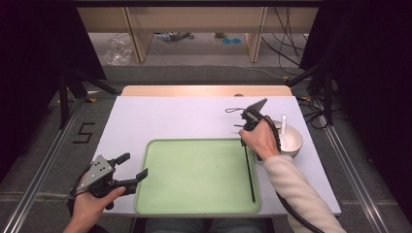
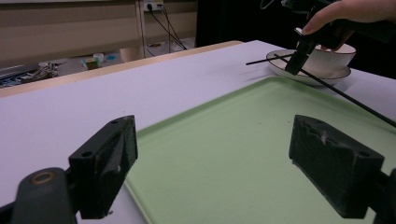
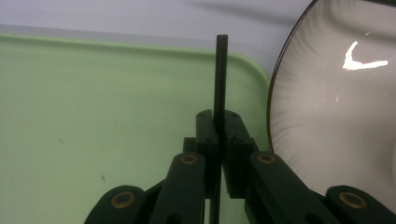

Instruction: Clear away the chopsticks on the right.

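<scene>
The right tongs (image 3: 218,130) clamp a black chopstick (image 1: 249,170) lying lengthwise above the green tray's (image 1: 194,170) right edge, while the left tongs (image 1: 131,171) gape wide, well apart.

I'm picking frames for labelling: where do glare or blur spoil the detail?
Right gripper view: white glare on the saucer, and the claw, shut on the black chopstick, looks soft. Left gripper view: near claw pads slightly blurred. High view: even light, dark surroundings.

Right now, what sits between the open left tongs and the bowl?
The green tray, bare except for a black chopstick along its right side; the high view shows it.
</scene>
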The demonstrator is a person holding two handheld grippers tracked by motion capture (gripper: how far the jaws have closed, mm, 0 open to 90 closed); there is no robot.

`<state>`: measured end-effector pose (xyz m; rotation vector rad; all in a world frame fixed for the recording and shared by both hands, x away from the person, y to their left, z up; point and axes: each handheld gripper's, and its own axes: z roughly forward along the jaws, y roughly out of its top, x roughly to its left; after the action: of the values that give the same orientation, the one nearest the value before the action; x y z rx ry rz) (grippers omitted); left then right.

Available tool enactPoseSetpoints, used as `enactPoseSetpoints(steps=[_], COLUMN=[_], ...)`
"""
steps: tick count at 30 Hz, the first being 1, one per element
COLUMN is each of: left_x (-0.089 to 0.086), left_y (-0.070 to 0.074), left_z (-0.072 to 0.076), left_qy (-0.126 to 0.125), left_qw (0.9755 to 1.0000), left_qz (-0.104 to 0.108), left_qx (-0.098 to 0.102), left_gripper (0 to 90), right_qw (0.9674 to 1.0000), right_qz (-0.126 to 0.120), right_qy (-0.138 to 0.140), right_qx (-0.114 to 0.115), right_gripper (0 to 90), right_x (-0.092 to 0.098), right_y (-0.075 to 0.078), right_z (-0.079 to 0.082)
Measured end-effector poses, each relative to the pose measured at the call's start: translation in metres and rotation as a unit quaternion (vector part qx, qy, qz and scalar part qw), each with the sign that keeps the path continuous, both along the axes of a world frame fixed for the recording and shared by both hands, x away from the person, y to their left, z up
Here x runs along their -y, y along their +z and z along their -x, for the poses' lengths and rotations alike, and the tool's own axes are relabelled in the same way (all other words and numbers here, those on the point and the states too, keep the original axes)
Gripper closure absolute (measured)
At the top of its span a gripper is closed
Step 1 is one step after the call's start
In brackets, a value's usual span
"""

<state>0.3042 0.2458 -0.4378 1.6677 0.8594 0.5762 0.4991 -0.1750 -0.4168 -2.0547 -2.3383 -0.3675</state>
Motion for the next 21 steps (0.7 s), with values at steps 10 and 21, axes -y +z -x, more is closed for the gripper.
enactPoseSetpoints(steps=[10,21], left_x=[0.000,0.000], left_y=[0.000,0.000], left_z=[0.000,0.000], left_qy=[0.001,0.000], left_qw=[1.0000,1.0000], left_qz=[0.002,0.002], left_qx=[-0.001,-0.001], left_gripper=[15.3,15.2], right_qw=[0.9982,0.9994], right_qz=[0.014,0.029], right_qy=[-0.037,0.003], right_qx=[-0.045,-0.019], right_gripper=[87.8,80.8], right_x=[-0.007,-0.007], right_y=[-0.016,-0.023], right_z=[0.003,0.004])
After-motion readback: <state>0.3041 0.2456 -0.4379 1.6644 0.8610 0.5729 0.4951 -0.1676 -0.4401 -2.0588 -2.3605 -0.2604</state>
